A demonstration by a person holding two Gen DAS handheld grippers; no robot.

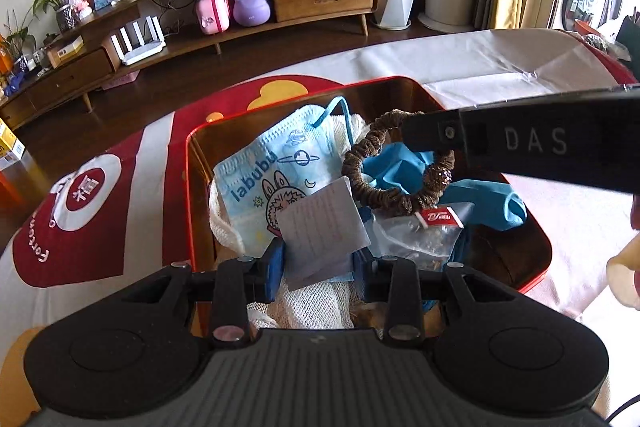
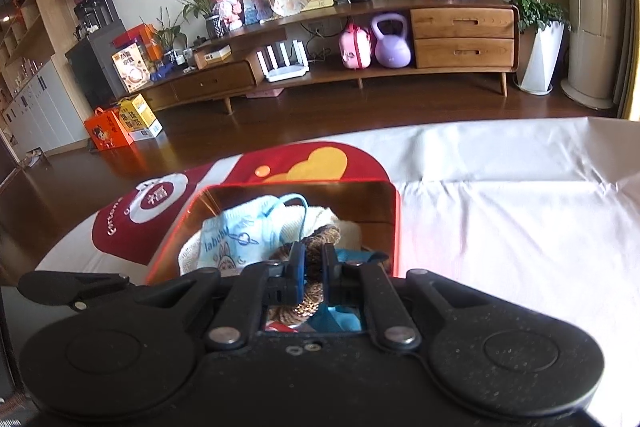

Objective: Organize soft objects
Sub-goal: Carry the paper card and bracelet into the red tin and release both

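A red tin box (image 1: 536, 255) on the table holds a blue "labubu" face mask (image 1: 272, 167), white mesh cloth (image 1: 316, 307), a blue cloth (image 1: 484, 203) and a clear tea bag packet (image 1: 420, 239). My left gripper (image 1: 320, 267) is over the box, its blue pads around a grey-white paper packet (image 1: 320, 227). My right gripper (image 2: 312, 273) is shut on a brown hair scrunchie (image 2: 316, 239) over the box; its finger (image 1: 432, 137) reaches in from the right in the left wrist view, with the scrunchie (image 1: 384, 183) hanging from it.
The box (image 2: 396, 227) sits on a white and red tablecloth (image 2: 500, 211). Beyond the table's far edge is dark wood floor and a long wooden sideboard (image 2: 460, 39) with a purple kettlebell (image 2: 390, 43).
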